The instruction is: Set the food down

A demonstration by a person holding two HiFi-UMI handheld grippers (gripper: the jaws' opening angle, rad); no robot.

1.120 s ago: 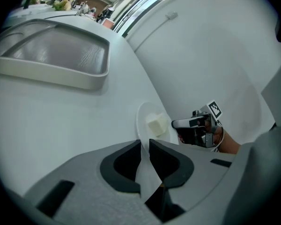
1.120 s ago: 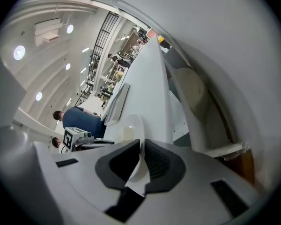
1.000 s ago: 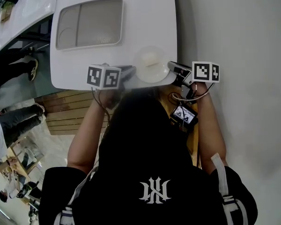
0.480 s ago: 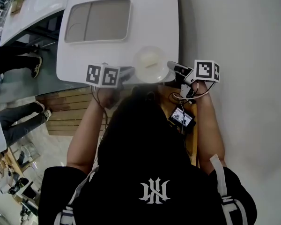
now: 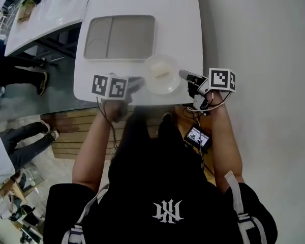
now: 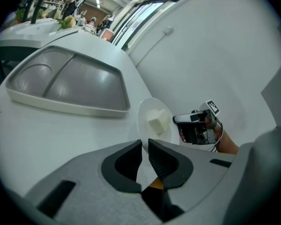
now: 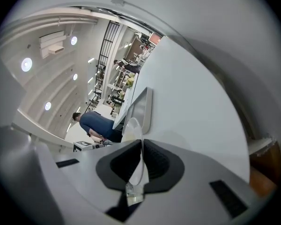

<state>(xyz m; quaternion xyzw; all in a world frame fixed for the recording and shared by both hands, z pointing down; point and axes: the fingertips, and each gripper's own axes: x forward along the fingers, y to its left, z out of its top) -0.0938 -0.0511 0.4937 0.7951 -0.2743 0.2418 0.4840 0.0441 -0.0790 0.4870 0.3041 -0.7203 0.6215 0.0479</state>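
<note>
A clear round plate (image 5: 168, 85) carries a white cube of food (image 5: 160, 72) over the near end of the white table (image 5: 142, 4). My left gripper (image 5: 140, 81) is shut on the plate's left rim. My right gripper (image 5: 183, 75) is shut on its right rim. In the left gripper view the plate (image 6: 152, 131) with the cube (image 6: 157, 121) runs down between my left gripper's (image 6: 145, 146) jaws, and the right gripper (image 6: 175, 120) shows beyond it. In the right gripper view the plate's thin rim (image 7: 132, 125) is pinched in my right gripper (image 7: 142, 146). Whether the plate rests on the table I cannot tell.
A grey two-part tray (image 5: 121, 37) lies on the table just beyond the plate. A pale wall (image 5: 264, 44) runs close along the right. Another table (image 5: 46, 9) and standing people (image 5: 15, 70) are at the left. Wooden floor (image 5: 66, 131) lies below the table's near edge.
Both grippers and the plate have moved a little farther in over the table, away from its near edge and toward the tray. Both grips look unchanged.
</note>
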